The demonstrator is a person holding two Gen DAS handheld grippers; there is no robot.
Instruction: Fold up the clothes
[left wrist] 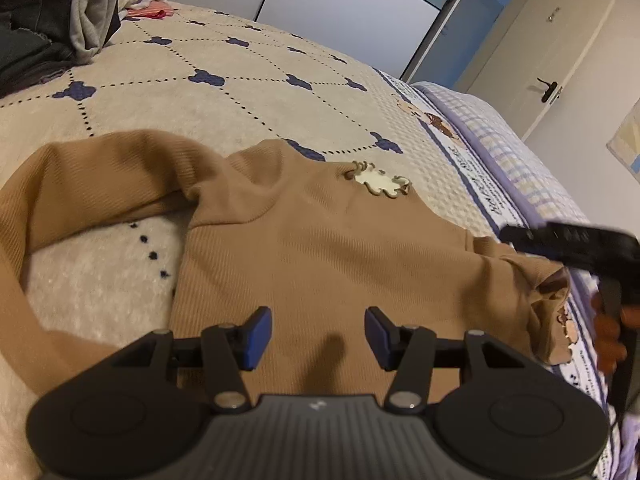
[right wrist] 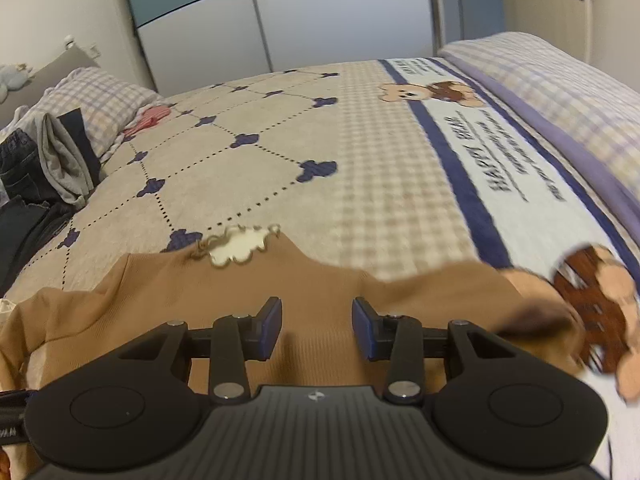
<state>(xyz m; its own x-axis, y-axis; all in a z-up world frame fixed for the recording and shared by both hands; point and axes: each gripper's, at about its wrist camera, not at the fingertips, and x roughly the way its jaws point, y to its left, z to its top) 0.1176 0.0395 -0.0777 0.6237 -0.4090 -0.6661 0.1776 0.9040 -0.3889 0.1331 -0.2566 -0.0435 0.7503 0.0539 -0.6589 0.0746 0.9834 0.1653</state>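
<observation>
A tan ribbed long-sleeved top [left wrist: 312, 248] lies spread on the bed [left wrist: 224, 64], its body fairly flat, its neck end toward the far side where a cream hang tag [left wrist: 382, 182] rests just past the collar. One sleeve [left wrist: 80, 168] loops out in a long arc to the left in the left wrist view, while the other side is bunched into a crumpled lump [left wrist: 548, 300] near the bedspread's striped border. The left gripper [left wrist: 318, 338] hangs over the lower middle of the top with its fingers [left wrist: 256, 338] released, a clear gap between them and only flat fabric beneath, nothing grasped. The right gripper [right wrist: 317, 328] is likewise parted and empty above the cloth; its view is smeared with motion blur, and from the left wrist it shows as a dark shape at the bunched edge, held by a hand [left wrist: 610, 340]. The main risk, as I judge it, is a pinch on flat ribbed knit taking up too little cloth and slipping, or catching both layers so the whole body drags across the bedspread instead of folding. The bunched side could get folded in unflattened, leaving a lumpy, crooked fold. The looped sleeve may trail and twist if the body is lifted first. The hang tag could snag or end up trapped inside. A hurried right-hand approach could overshoot the hem and grab bedspread instead.
</observation>
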